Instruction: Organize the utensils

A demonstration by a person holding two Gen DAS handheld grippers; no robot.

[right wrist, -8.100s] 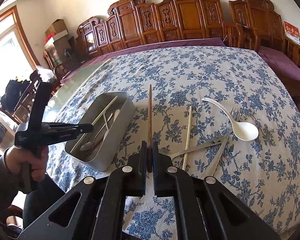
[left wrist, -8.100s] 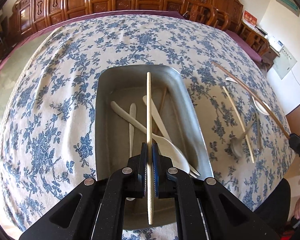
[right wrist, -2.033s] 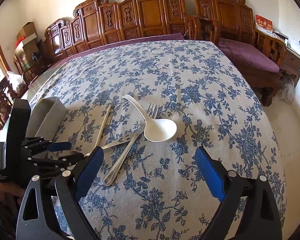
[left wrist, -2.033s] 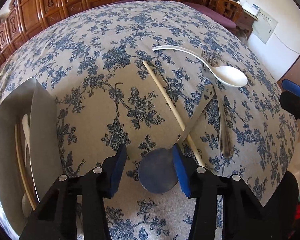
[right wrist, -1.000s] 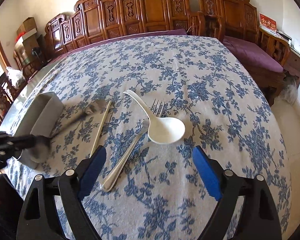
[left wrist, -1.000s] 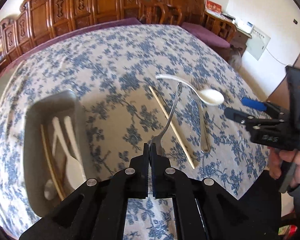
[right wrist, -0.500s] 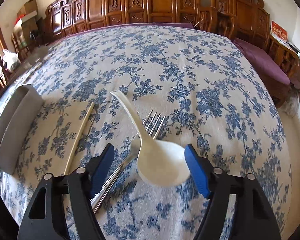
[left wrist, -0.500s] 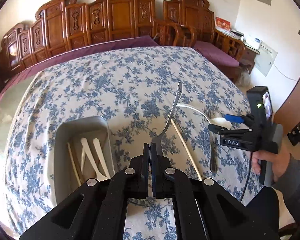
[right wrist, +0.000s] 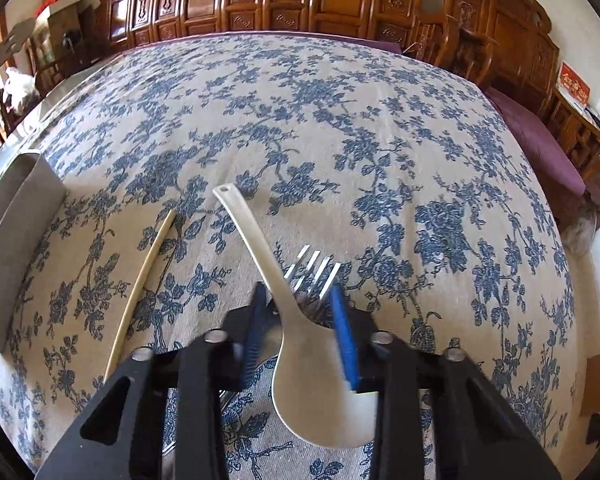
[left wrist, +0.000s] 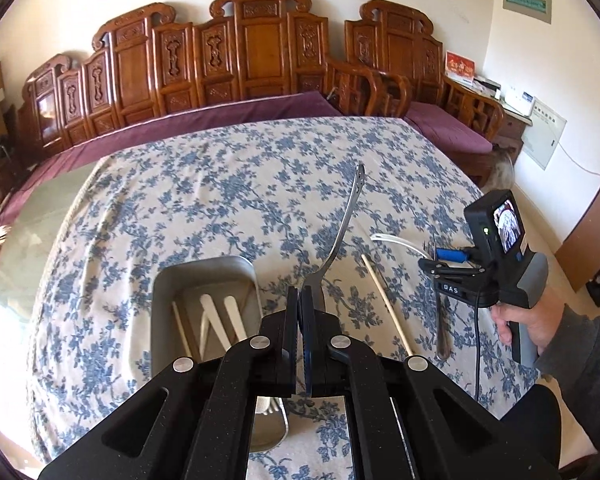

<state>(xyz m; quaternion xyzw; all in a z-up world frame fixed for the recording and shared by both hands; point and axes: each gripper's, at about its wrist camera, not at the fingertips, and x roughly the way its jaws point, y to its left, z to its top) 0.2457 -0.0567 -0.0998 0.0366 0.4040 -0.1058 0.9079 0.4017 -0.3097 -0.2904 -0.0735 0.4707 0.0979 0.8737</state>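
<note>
- Left hand-held gripper (left wrist: 303,308): fully closed, clamped on the bowl end of a metal spoon (left wrist: 342,232).
- Spoon handle pointing up and away, lifted off the desk (left wrist: 220,184), just right of the metal tray (left wrist: 158,300).
- In the tray: pale utensils and a chopstick, lying lengthwise.
- Right hand-held gripper (right wrist: 300,340): partly open, blue pads (right wrist: 346,340) set either side of a white ceramic spoon (right wrist: 300,340), close against its bowl; firm grip or mere contact impossible to tell.
- White spoon's handle reaching forward past the fingers, crossing a steel fork (right wrist: 316,272) lying under it on the floral cloth.
- Left of the white spoon, apart from it: a single pale chopstick (right wrist: 140,292) flat on the cloth.
- Farther left, at the frame edge in the right wrist view: the tray's outer wall.
</note>
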